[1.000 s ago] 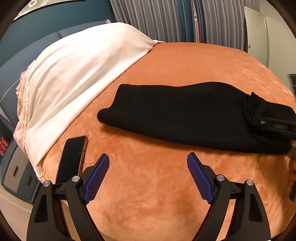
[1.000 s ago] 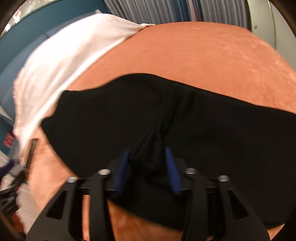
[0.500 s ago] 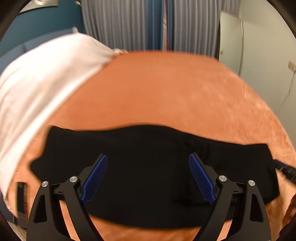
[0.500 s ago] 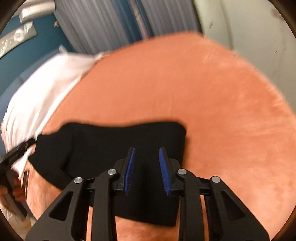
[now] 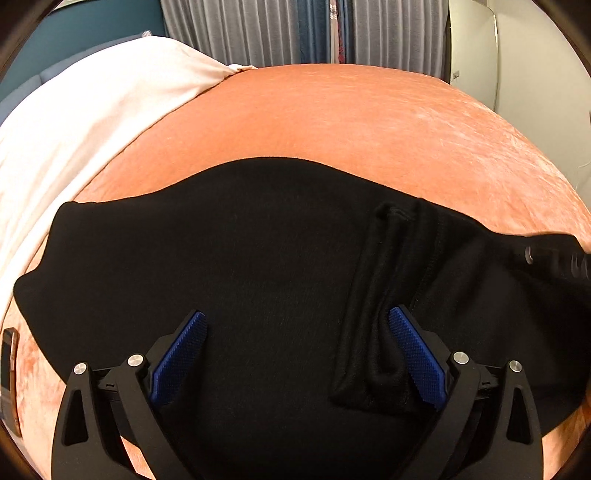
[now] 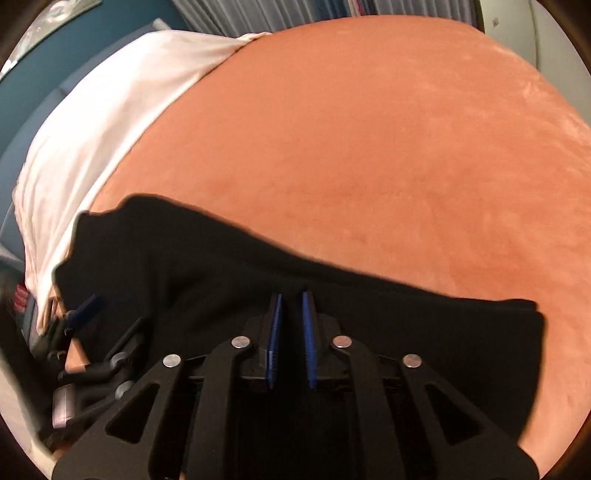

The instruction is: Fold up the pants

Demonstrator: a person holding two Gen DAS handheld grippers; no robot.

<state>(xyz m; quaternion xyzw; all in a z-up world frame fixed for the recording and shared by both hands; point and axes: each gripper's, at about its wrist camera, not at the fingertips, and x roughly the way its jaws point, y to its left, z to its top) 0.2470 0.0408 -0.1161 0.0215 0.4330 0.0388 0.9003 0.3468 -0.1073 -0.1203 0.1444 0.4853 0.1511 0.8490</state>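
Black pants (image 5: 258,266) lie folded, long strip across near part of orange blanket (image 5: 351,118), running left-right. Bunched fold ridge on pants' right half.

L gripper (image 5: 295,354) over pants' middle, jaws just been opening, now spread wide; blue pads (image 5: 177,354) clear of cloth, nothing pinched.

R gripper (image 6: 292,332) over pants' right part, jaws just been closing, nearly together, thin gap; can't tell if cloth is caught between.

White sheet (image 5: 92,122) far left. Phone (image 5: 9,373) near left edge. Curtains (image 5: 295,33) far.

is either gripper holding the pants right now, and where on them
Left gripper is open over the black pants, holding nothing. Right gripper has just been closing; any pinch of fabric cannot be told.
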